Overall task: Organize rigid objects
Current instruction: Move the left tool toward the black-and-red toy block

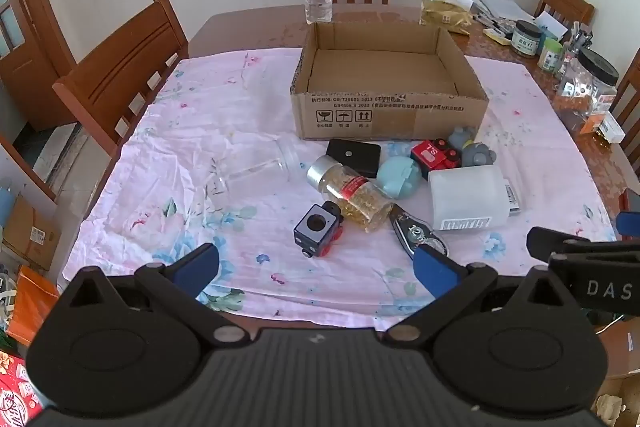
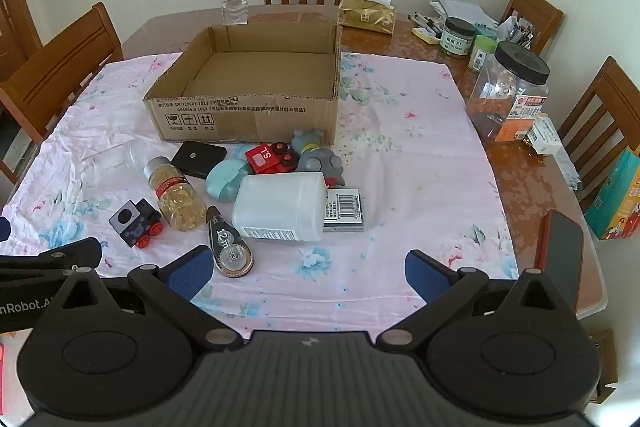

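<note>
Correction tape (image 2: 230,249) marked "12m"; red toy (image 2: 270,157) marked "T'S".

Your left gripper (image 1: 316,267) hangs wide open over the cloth's (image 1: 180,131) near edge, nothing between its pads. Ahead, the pill bottle (image 1: 352,193), toy train (image 1: 318,229) and white tub (image 1: 470,197) lie before the empty box (image 1: 384,115).

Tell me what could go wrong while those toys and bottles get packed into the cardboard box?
The capsule bottle and clear jar lie on their sides, so a nudge might roll them. The pile is tight: lifting the white container may drag the barcode box beneath it. The cardboard box looks light and could slide.
</note>
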`<state>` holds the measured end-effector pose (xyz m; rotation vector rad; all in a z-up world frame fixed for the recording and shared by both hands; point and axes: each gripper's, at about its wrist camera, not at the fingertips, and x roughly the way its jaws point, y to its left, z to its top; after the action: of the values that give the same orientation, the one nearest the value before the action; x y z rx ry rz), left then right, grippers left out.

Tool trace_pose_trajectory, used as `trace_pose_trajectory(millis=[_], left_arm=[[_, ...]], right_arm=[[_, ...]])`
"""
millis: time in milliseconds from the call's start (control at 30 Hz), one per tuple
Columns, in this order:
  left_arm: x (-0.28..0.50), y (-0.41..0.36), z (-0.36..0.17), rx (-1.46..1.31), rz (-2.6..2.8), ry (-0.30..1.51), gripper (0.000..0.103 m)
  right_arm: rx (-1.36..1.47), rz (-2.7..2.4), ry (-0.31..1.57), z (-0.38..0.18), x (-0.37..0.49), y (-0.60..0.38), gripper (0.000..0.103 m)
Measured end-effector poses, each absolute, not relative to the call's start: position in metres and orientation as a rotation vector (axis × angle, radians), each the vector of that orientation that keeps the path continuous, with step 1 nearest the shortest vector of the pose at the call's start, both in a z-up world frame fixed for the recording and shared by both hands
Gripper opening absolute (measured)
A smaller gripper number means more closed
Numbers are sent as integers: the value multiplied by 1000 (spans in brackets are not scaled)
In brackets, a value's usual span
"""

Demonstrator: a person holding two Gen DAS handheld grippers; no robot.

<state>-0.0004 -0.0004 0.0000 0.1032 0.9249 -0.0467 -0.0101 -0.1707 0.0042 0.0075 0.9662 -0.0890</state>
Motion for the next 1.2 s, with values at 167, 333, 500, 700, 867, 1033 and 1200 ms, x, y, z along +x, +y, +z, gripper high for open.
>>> trace_pose_trajectory(millis=[167,333,500,700,867,1033,1200], left_arm=[[1,0,0,91,-51,936,103],[1,-2,3,91,-53,929,103],[2,-5,5,95,-51,927,103],[1,-1,4,86,-53,922,103],[1,0,5,77,-57,918,102],[0,1,5,75,-55,916,102],[0,0,6,74,-52,915,102]], right_arm=[[6,-89,954,5,-11,-171,103],[5,-91,953,9,-8,-168,103],[4,-91,952,8,-8,-169,103],[5,-91,949,8,-9,-170,103],[10,-91,944,8,-9,-171,103],[3,-87,940,9,-9,-171,103],[4,-83,935,10,-9,-171,103]])
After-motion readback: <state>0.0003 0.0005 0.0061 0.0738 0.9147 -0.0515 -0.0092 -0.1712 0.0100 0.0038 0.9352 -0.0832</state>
